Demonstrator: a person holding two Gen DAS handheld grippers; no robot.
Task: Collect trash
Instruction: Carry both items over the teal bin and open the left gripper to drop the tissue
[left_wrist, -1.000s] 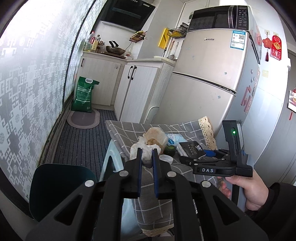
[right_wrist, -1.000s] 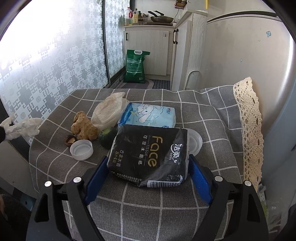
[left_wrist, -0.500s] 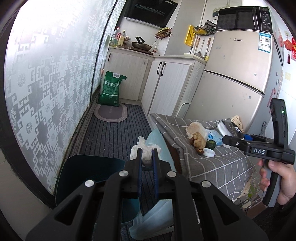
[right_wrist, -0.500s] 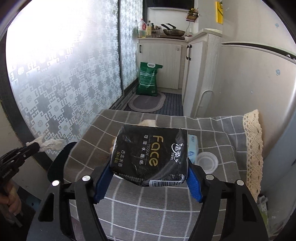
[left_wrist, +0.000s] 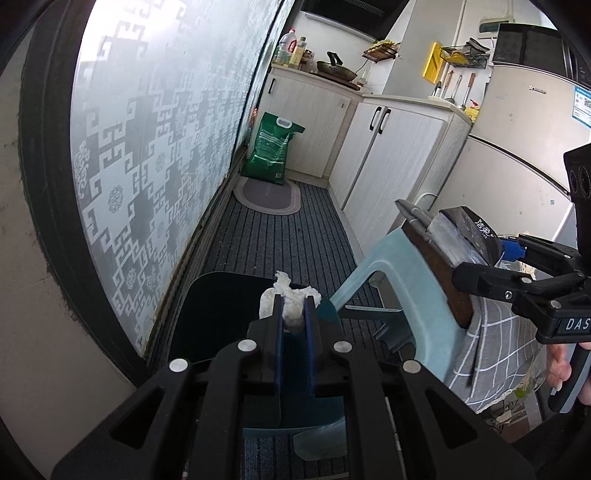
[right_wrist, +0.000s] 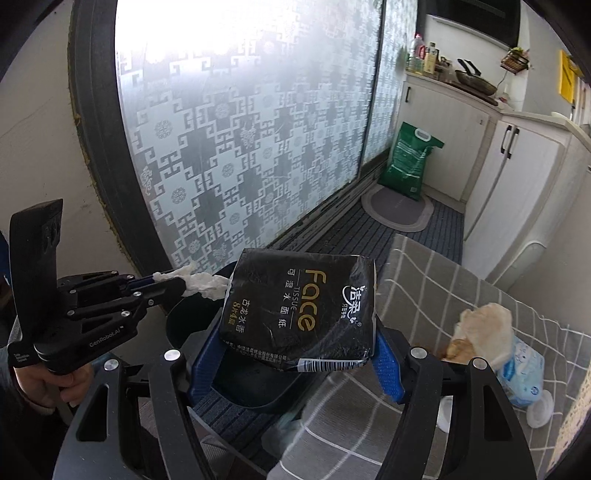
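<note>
Tissue wad, crumpled and white, sat pinched between the closed fingers of the left gripper, held above the dark bin on the striped floor mat. From the right wrist view the same wad stuck out from the left gripper over the bin's rim, just beside the black tissue pack. That pack was clamped between the blue fingers of the right gripper, held in the air with its printed face toward the camera, between the bin and the tabletop. In the left view the right gripper showed at the right edge with the pack in it, above a pale blue stool. On the checked cloth of the tabletop lay a crumpled bag, a blue wipes pack touching it, and a white lid near the edge. A green sack leaned against the cabinets farther down the kitchen.
</note>
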